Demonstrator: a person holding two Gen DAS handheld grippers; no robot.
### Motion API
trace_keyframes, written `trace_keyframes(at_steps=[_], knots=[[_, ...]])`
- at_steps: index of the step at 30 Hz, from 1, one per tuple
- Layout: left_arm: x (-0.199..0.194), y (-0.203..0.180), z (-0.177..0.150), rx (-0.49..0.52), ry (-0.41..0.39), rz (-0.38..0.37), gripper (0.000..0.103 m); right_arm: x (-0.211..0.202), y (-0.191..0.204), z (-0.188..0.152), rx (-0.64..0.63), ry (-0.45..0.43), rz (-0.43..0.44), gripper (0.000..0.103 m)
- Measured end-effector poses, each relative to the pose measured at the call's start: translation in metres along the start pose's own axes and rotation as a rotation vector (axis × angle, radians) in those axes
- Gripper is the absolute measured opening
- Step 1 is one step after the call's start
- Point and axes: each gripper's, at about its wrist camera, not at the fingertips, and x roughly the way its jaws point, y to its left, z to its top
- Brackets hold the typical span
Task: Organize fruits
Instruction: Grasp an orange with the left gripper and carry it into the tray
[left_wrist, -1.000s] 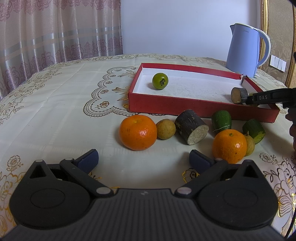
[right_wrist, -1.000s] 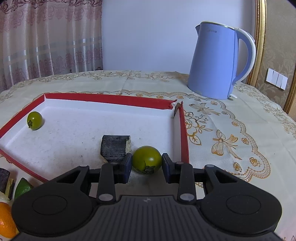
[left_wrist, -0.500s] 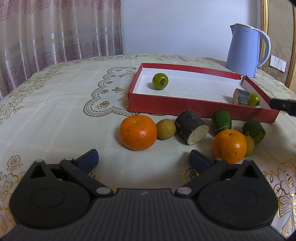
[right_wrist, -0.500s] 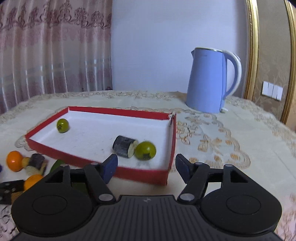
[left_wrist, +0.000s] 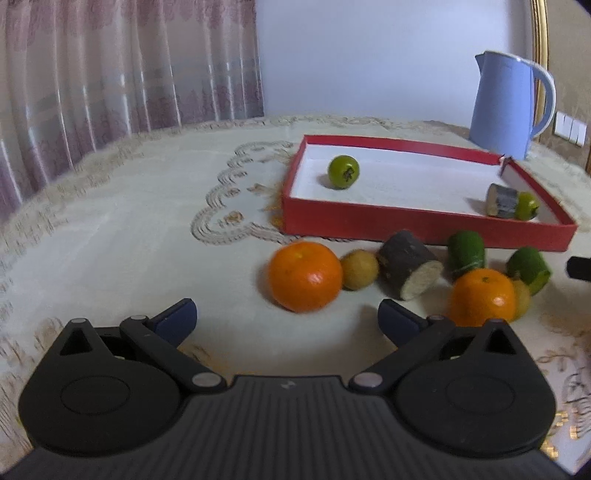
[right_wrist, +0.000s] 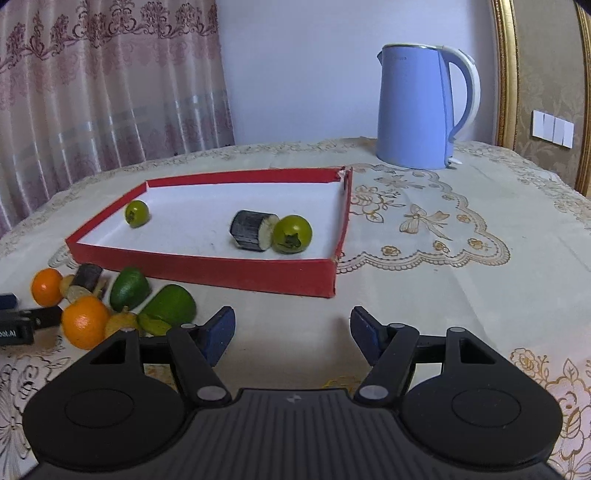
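Observation:
A red tray (left_wrist: 406, 225) (right_wrist: 207, 271) with a white floor holds a green round fruit (left_wrist: 343, 171) (right_wrist: 137, 213), a dark cut piece (left_wrist: 502, 200) (right_wrist: 251, 229) and a second green fruit (left_wrist: 527, 206) (right_wrist: 293, 234) touching that piece. In front of the tray lie an orange (left_wrist: 304, 275), a small yellow-brown fruit (left_wrist: 359, 268), a dark cut piece (left_wrist: 410, 269), two green pieces (left_wrist: 466, 251) and a second orange (left_wrist: 482, 297) (right_wrist: 85, 321). My left gripper (left_wrist: 286, 319) is open just before the first orange. My right gripper (right_wrist: 292, 326) is open over the cloth, short of the tray's near wall, holding nothing.
A blue kettle (left_wrist: 506, 107) (right_wrist: 417, 110) stands behind the tray's far right corner. An embroidered cloth (right_wrist: 443, 295) covers the table. Curtains hang at the left. Part of the left gripper's body (right_wrist: 18, 325) shows at the right wrist view's left edge.
My right gripper opened and left the green fruit in the tray beside the dark piece. It then drew back out of the tray. The left gripper stayed put.

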Motion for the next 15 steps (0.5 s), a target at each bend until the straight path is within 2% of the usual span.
trace_keyframes(at_steps=[3,5,8,9,15], knots=[[0.002,0.003,0.005,0.040,-0.002,0.011,0.103,0.005,-0.002,-0.001,0.008,0.011,-0.001,0.076],[0.005,0.005,0.009,0.081,-0.006,0.017,0.103,0.008,-0.002,-0.002,0.011,0.025,-0.002,0.077],[0.012,0.007,0.012,0.132,-0.005,-0.011,0.098,0.009,-0.002,-0.002,0.010,0.030,0.004,0.083],[0.014,0.008,0.013,0.135,0.000,-0.030,0.096,0.010,-0.002,-0.002,0.010,0.036,0.005,0.086],[0.022,0.021,0.015,0.070,0.032,-0.116,0.092,0.013,0.000,-0.002,-0.004,0.050,0.007,0.090]])
